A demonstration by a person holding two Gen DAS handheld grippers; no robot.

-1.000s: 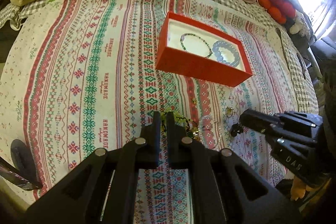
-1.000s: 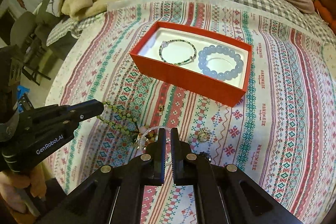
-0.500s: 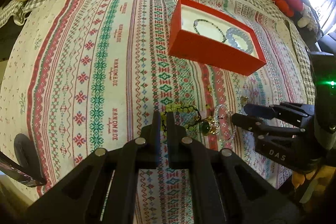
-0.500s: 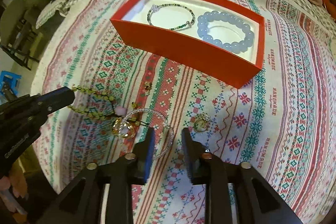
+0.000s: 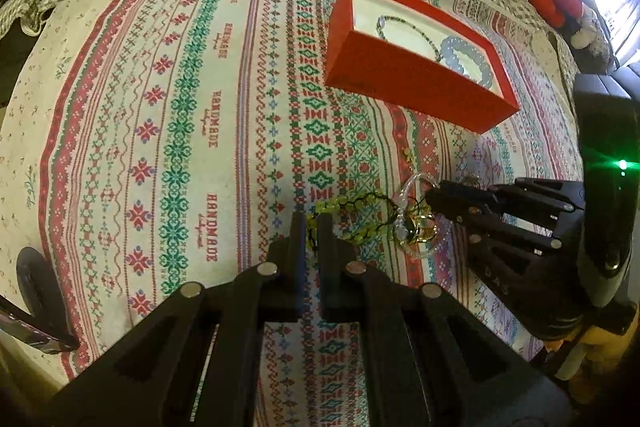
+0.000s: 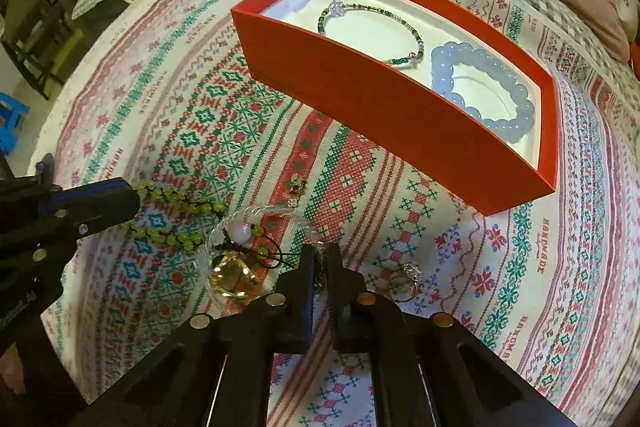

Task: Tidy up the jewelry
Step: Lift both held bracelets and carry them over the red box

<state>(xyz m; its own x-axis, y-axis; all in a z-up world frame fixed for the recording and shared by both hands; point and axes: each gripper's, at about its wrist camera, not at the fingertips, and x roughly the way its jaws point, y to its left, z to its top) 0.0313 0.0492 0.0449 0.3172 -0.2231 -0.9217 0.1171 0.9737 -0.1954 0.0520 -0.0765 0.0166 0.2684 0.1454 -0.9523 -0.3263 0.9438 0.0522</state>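
While both grippers are closed, left gripper (image 5: 313, 227) pinches green beads (image 5: 352, 205); red box (image 6: 400, 107) stands clear beyond

right hand-held gripper (image 6: 320, 269) lowered, reclosed beside clear bangle (image 6: 256, 223)

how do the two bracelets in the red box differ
The pale blue bracelet has big, round, cloudy beads; the green bracelet is a thin strand of tiny dark beads. The blue one lies at the box's right end, the green one further left. Both lie flat in the red box.
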